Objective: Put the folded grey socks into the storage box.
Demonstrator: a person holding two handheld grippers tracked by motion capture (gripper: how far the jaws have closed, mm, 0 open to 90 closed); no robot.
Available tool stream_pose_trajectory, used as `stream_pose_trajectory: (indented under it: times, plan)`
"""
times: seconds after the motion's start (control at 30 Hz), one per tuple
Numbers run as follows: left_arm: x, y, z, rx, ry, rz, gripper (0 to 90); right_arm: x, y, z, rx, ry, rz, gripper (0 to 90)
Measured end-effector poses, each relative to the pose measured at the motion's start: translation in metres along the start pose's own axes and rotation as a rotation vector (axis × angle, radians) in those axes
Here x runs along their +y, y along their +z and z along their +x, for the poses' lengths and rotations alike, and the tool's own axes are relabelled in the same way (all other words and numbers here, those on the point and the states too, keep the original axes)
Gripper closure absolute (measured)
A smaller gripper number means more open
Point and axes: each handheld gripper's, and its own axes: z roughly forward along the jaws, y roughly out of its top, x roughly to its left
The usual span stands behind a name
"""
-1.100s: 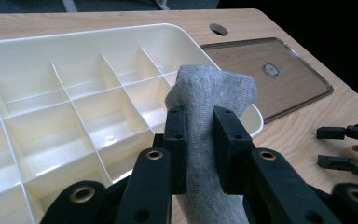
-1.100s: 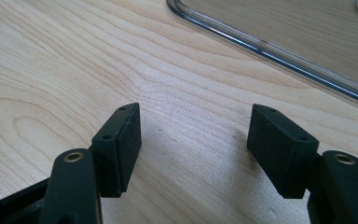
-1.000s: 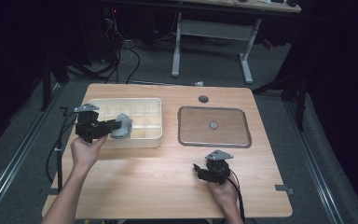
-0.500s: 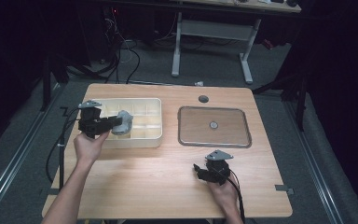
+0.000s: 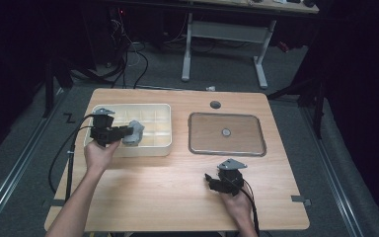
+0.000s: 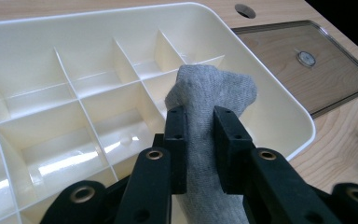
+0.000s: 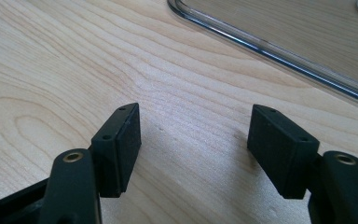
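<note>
A grey sock (image 6: 205, 121) is pinched between the jaws of my left gripper (image 6: 199, 133), which is shut on it. In the high view the left gripper (image 5: 124, 131) holds the grey sock (image 5: 134, 133) over the cream divided box (image 5: 150, 148), near its front middle compartments. The cream divided box (image 6: 46, 56) has several compartments with nothing in them. My right gripper (image 5: 210, 180) rests low over the bare wood near the table's front, its jaws wide apart with nothing between them. The right gripper (image 7: 193, 140) is open above the wooden tabletop (image 7: 51, 60).
A clear lid with a small round knob (image 5: 226, 133) lies flat on the table to the right of the box. A round cable hole (image 5: 215, 104) sits at the back of the table. Cables trail from both grippers off the table's edges.
My left gripper has moved the sock right and down, further over the box. The right gripper has stayed where it was.
</note>
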Motion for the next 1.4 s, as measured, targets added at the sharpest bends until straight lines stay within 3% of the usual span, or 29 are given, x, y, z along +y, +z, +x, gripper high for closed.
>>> stream_pose_trajectory:
  times: [0.4, 0.97, 1.4]
  plan:
    - [-0.007, 0.015, 0.004, 0.035, 0.005, 0.030, 76.7, 0.000, 0.000, 0.000, 0.000, 0.000, 0.000, 35.1]
    - [-0.013, 0.025, 0.002, 0.120, 0.102, 0.110, 77.3, 0.000, 0.000, 0.000, 0.000, 0.001, 0.000, 35.3]
    - [-0.014, 0.026, 0.001, 0.144, 0.138, 0.141, 77.5, 0.000, 0.000, 0.000, 0.000, 0.000, 0.000, 35.3]
